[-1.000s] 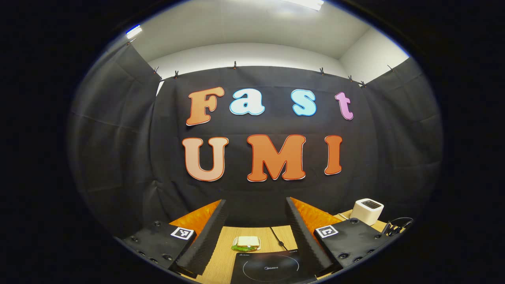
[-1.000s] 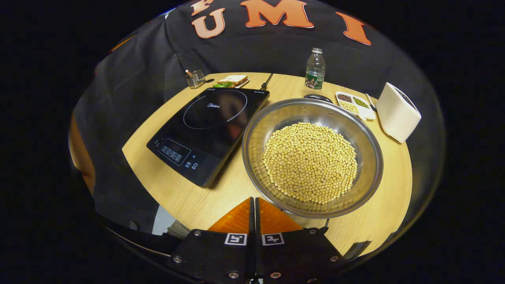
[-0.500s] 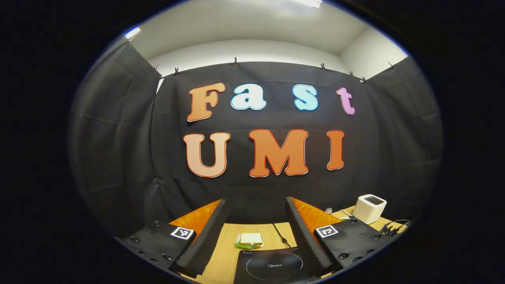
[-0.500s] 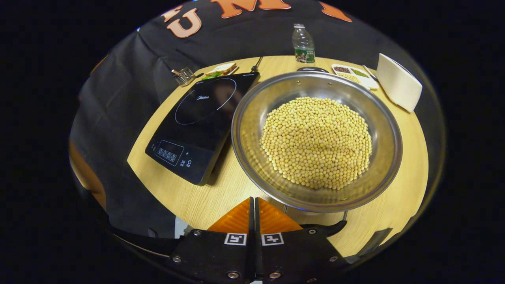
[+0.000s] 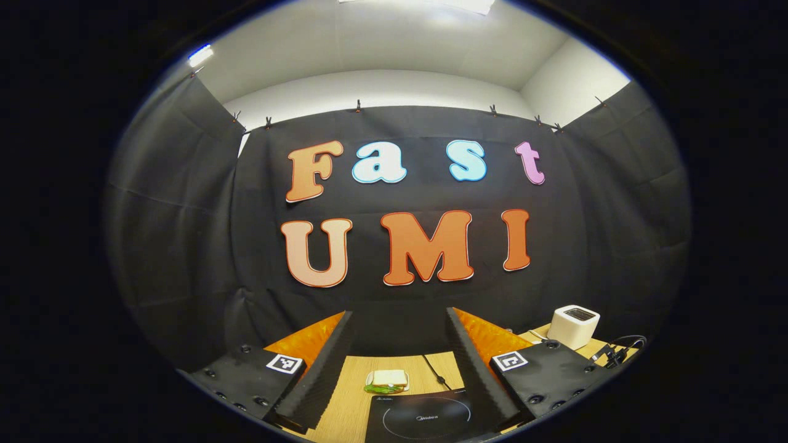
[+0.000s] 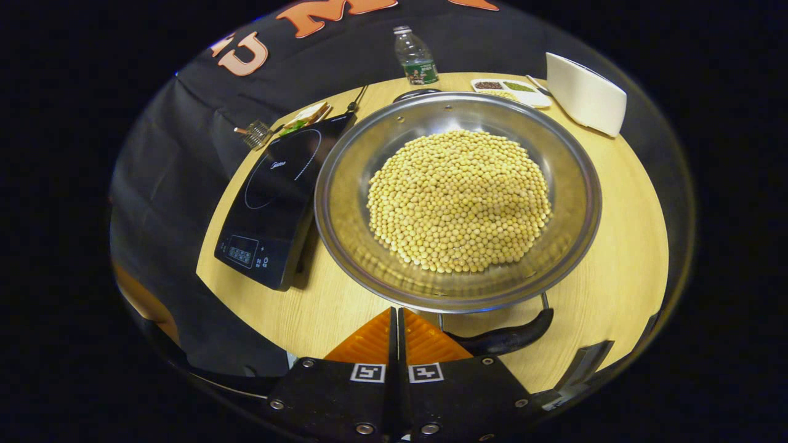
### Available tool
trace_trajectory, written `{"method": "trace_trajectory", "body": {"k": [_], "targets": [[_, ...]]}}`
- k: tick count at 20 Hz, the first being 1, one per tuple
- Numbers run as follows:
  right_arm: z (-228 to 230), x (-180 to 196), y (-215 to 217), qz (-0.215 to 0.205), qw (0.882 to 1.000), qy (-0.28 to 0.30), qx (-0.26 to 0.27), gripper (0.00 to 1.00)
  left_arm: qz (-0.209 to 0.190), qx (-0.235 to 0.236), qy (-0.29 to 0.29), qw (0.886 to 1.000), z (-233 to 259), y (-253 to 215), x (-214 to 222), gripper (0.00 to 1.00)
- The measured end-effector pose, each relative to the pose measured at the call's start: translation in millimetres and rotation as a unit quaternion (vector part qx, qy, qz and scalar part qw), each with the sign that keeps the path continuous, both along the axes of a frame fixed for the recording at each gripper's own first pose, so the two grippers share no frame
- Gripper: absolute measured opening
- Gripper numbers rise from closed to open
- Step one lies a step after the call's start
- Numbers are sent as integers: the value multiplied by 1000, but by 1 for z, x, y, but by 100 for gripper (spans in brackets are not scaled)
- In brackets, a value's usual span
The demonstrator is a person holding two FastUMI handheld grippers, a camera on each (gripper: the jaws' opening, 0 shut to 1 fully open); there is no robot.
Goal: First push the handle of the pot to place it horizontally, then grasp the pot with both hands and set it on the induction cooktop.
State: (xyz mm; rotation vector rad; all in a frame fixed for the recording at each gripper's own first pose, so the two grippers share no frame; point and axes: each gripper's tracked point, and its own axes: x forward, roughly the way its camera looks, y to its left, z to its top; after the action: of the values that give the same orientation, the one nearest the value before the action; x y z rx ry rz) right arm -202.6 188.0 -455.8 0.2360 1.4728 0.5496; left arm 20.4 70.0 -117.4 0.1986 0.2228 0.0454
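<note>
A wide steel pot heaped with yellow soybeans stands on the round wooden table. Its black near handle sticks out below the rim, and a far handle shows at the back. My right gripper is shut with nothing held, its tips just short of the near rim and left of that handle. The black induction cooktop lies left of the pot. My left gripper hangs open above the cooktop, facing the booth wall.
Behind the pot stand a water bottle, a divided dish of beans and a white appliance. A sandwich plate and a small wire holder sit past the cooktop. The table edge curves close on the left.
My right gripper has moved in toward the pot and to the right, so the pot looms larger and its near handle has come into sight. The left gripper has barely shifted.
</note>
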Motion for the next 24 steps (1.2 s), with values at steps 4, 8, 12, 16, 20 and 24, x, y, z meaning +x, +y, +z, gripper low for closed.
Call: {"method": "trace_trajectory", "body": {"k": [4, 8, 12, 16, 20, 24], "targets": [[0, 12, -14, -28, 1000, 14, 0, 0, -1, -5, 7, 1000, -5, 0, -4, 100], [-3, 21, -28, -12, 1000, 8, -14, 0, -2, -3, 3, 1000, -3, 1, -2, 100], [-13, 30, -42, -30, 999, 15, -27, 0, 1, -6, 5, 1000, -6, 5, -4, 100], [-22, 39, -55, -35, 998, 19, -45, 0, 6, -9, 11, 1000, -9, 10, -4, 96], [-33, 53, -77, -61, 996, 21, -60, 0, 7, -11, 13, 1000, -13, 13, -6, 96], [-40, 68, -95, -85, 993, 17, -80, 0, 12, -7, 13, 1000, -12, 20, -8, 96]]}}
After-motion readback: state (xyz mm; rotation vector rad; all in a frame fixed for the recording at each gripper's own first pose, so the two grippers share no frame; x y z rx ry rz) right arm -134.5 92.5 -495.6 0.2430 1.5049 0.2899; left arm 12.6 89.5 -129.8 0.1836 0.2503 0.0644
